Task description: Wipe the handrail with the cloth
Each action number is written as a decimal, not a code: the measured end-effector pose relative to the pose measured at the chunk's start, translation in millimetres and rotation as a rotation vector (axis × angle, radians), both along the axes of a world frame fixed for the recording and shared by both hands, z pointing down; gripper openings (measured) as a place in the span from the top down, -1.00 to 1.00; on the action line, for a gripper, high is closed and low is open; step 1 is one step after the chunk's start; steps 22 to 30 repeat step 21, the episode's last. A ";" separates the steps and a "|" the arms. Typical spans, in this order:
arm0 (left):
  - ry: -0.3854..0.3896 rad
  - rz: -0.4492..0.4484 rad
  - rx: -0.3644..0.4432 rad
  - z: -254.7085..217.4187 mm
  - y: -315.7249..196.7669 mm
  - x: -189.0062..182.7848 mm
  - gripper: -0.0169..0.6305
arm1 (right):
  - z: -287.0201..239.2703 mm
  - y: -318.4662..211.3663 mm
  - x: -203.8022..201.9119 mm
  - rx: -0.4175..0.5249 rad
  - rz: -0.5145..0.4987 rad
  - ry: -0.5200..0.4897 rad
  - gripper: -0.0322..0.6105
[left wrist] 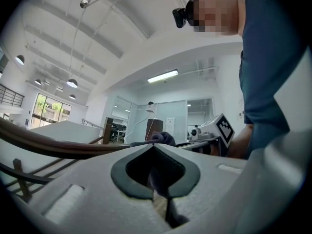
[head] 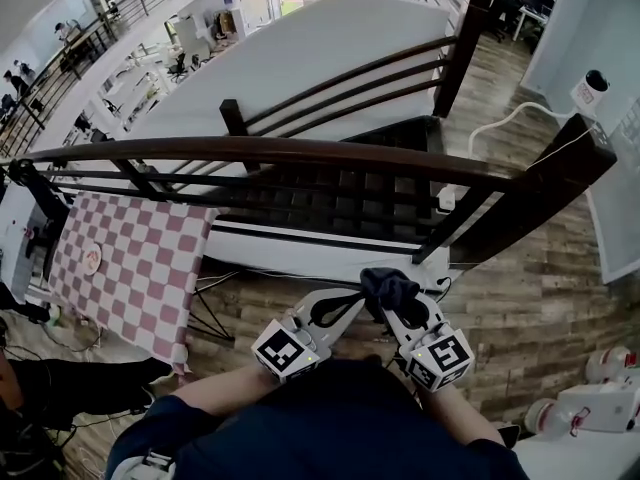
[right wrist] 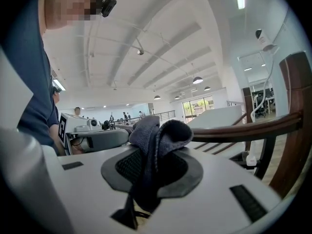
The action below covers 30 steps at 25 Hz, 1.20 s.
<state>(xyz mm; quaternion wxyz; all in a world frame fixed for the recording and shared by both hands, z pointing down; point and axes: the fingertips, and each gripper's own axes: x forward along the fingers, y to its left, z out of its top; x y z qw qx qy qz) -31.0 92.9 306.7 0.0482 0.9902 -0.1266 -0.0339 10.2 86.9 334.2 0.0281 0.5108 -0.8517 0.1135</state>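
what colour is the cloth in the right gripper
Dark blue-grey, plain, with no pattern: the cloth shows best in the right gripper view.

Clear air runs above the handrail (head: 280, 151) until the dark post (head: 545, 188) at right.

Glossy wood handrail (head: 280, 151) (soft matt cloth (head: 388, 288))

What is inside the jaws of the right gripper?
A dark cloth is clamped inside the right gripper and bunched over its tips. Its lower end runs down the slit between the jaws; how far it reaches there is covered.
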 end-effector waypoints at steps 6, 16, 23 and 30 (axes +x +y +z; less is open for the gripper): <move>-0.026 -0.021 -0.005 3.7 12.6 15.0 0.96 | 2.0 11.5 10.0 0.005 -0.030 -0.015 0.62; -0.035 -0.040 -0.008 4.0 27.8 23.4 0.96 | 4.0 25.5 18.3 0.000 -0.045 -0.014 0.62; -0.036 -0.042 -0.003 2.1 34.5 23.1 0.96 | 1.0 32.2 17.5 0.000 -0.051 -0.014 0.62; -0.036 -0.042 -0.003 2.1 34.5 23.1 0.96 | 1.0 32.2 17.5 0.000 -0.051 -0.014 0.62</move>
